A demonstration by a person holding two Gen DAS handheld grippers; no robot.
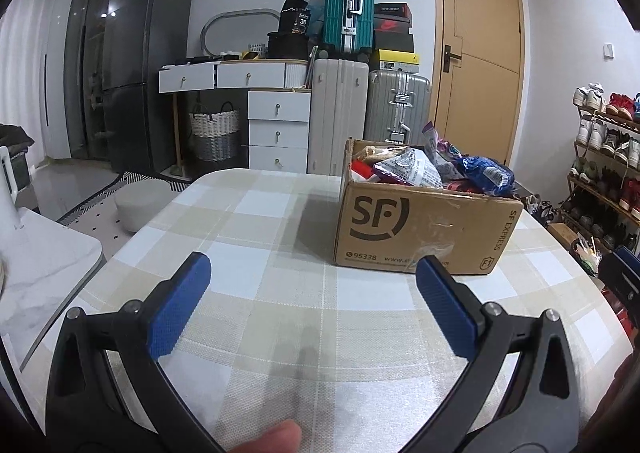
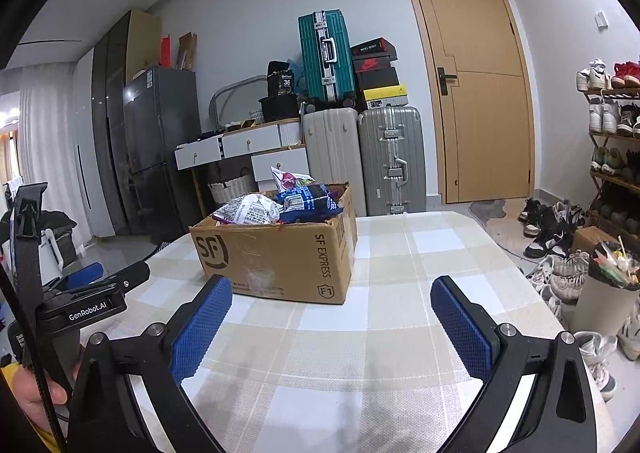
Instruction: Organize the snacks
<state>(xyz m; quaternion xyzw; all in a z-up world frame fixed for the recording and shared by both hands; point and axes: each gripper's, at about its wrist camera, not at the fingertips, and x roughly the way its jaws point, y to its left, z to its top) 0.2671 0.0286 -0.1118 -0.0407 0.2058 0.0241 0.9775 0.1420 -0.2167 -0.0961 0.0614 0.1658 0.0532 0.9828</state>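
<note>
A brown SF Express cardboard box [image 1: 424,229] stands on the checked tablecloth [image 1: 280,293], heaped with snack bags: a silver bag [image 1: 408,169], a blue bag [image 1: 486,171] and a purple one [image 1: 434,141]. The box also shows in the right wrist view [image 2: 280,257], with the blue bag [image 2: 308,201] on top. My left gripper [image 1: 314,265] is open and empty, just short of the box's near left corner. My right gripper [image 2: 332,289] is open and empty, in front of the box's right end. The left gripper's body [image 2: 92,301] shows at the right view's left edge.
Beyond the table stand suitcases [image 1: 340,117], a white drawer unit [image 1: 278,129], a dark fridge [image 1: 144,73] and a wooden door [image 1: 480,53]. A shoe rack [image 2: 616,157] and loose shoes are on the right. A filled bin [image 2: 608,293] stands by the table's right edge.
</note>
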